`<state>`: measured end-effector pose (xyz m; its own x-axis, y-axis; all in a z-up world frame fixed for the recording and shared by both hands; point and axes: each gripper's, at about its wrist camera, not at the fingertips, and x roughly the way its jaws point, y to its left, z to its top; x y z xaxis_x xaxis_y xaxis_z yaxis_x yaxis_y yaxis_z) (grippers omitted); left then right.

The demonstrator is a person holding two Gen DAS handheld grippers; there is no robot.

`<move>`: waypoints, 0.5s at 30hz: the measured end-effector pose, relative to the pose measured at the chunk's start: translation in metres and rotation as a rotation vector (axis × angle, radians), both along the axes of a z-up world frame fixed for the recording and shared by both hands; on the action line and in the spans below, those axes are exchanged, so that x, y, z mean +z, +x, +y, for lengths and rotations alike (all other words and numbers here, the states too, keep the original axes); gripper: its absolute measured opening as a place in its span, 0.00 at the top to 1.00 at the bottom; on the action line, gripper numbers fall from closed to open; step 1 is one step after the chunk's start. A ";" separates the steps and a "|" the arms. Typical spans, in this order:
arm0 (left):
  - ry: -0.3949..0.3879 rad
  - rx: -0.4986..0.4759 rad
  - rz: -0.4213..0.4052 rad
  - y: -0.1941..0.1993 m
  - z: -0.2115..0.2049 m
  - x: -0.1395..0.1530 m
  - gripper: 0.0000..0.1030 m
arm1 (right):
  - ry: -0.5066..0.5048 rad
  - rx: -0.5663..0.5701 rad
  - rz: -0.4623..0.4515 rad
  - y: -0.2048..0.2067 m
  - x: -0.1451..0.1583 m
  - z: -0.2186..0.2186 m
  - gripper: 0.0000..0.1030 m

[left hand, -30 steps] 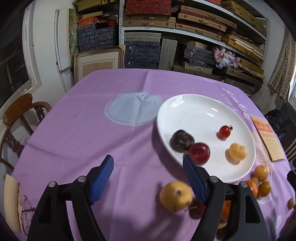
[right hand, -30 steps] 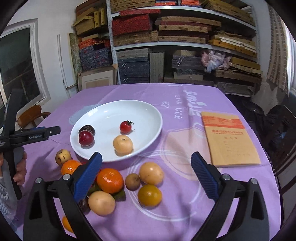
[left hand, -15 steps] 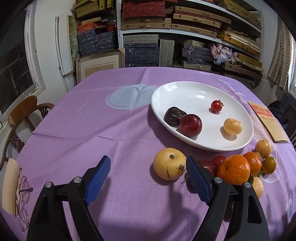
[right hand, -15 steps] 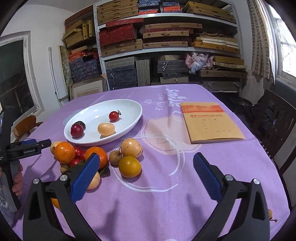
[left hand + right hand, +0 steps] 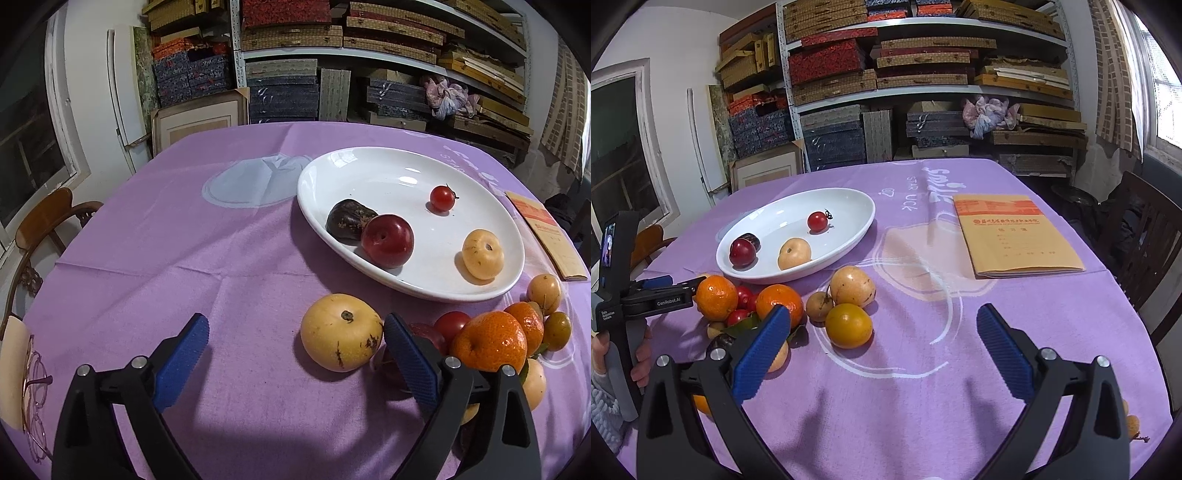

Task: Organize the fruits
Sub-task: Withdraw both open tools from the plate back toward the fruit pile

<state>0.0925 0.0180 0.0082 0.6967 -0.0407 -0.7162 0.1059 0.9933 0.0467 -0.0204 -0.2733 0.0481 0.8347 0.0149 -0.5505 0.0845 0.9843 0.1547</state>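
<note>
A white plate [image 5: 373,166] [image 5: 849,203] holds a dark fruit [image 5: 347,221], a red plum [image 5: 388,240], a cherry tomato [image 5: 442,198] and a pale yellow fruit [image 5: 483,253]. A heap of loose fruit lies in front of it: a big yellow fruit [image 5: 340,336], oranges [image 5: 489,341] [image 5: 716,297], small red ones [image 5: 450,323]. My left gripper [image 5: 295,354] is open and empty; the yellow fruit sits just inside its right finger. My right gripper [image 5: 882,347] is open and empty, low over the cloth, right of an orange-yellow fruit [image 5: 849,325].
A purple cloth [image 5: 147,258] covers the table. A tan notebook [image 5: 1015,236] lies right of the plate. Glasses [image 5: 35,387] lie at the left edge. Wooden chairs [image 5: 1145,251] [image 5: 40,225] stand beside the table. Stacked boxes on shelves [image 5: 923,74] fill the back.
My left gripper has dropped and closed in on the big yellow fruit. My right gripper has pulled back and lowered, so the fruit heap lies farther ahead to its left.
</note>
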 end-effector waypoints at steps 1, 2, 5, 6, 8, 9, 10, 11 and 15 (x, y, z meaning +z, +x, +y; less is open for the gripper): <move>-0.002 0.004 0.012 0.003 0.000 -0.003 0.05 | 0.000 -0.001 0.001 0.000 0.000 0.000 0.04; -0.016 0.013 0.014 0.004 0.003 -0.004 0.05 | 0.001 -0.001 0.002 0.000 -0.001 -0.001 0.04; -0.079 0.018 0.057 0.011 0.011 -0.007 0.06 | 0.002 -0.001 0.001 0.000 -0.001 -0.001 0.04; -0.099 0.016 0.066 0.011 0.014 -0.008 0.06 | 0.001 -0.001 0.002 0.001 -0.001 -0.001 0.04; -0.119 0.009 0.078 0.010 0.017 -0.009 0.07 | -0.001 -0.001 0.005 0.001 -0.001 -0.001 0.04; -0.120 0.008 0.079 0.010 0.017 -0.010 0.07 | -0.001 0.000 0.007 0.001 -0.001 -0.001 0.04; -0.118 0.006 0.077 0.009 0.017 -0.009 0.08 | -0.001 0.001 0.008 0.001 -0.002 -0.001 0.04; -0.115 0.003 0.072 0.007 0.017 -0.008 0.09 | -0.002 0.001 0.008 0.001 -0.002 -0.001 0.04; -0.093 0.006 0.029 0.001 0.020 -0.003 0.14 | 0.000 0.001 0.010 0.001 -0.002 -0.001 0.04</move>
